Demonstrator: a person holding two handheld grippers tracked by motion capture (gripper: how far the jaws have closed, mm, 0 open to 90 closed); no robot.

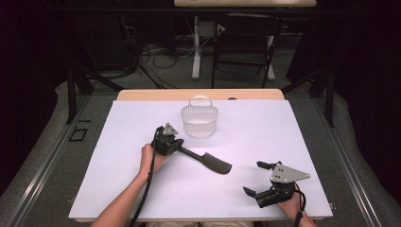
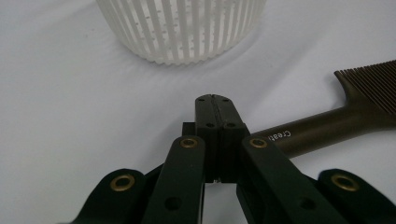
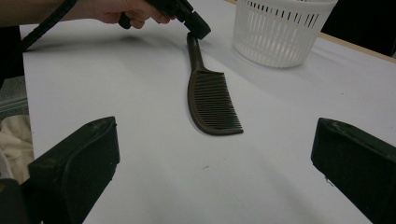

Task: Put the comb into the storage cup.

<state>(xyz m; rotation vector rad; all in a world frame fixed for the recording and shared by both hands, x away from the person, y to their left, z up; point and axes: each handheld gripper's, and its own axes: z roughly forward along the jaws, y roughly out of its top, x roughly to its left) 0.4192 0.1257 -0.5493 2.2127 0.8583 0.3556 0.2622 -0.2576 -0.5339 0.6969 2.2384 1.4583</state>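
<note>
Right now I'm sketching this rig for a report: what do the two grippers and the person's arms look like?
Both are black, with two blocky jaws on linked bars. The left gripper shows brass-coloured pivot rivets in its own view, and a black cable trails from it along the forearm. Each carries a grey three-cornered plate; the one on the right gripper has small holes. The forearms are bare, with no sleeves in view.

Black left gripper (image 1: 176, 144) and right gripper (image 1: 257, 178): grey three-cornered top plates, brass rivets, black cables; bare forearms.
</note>
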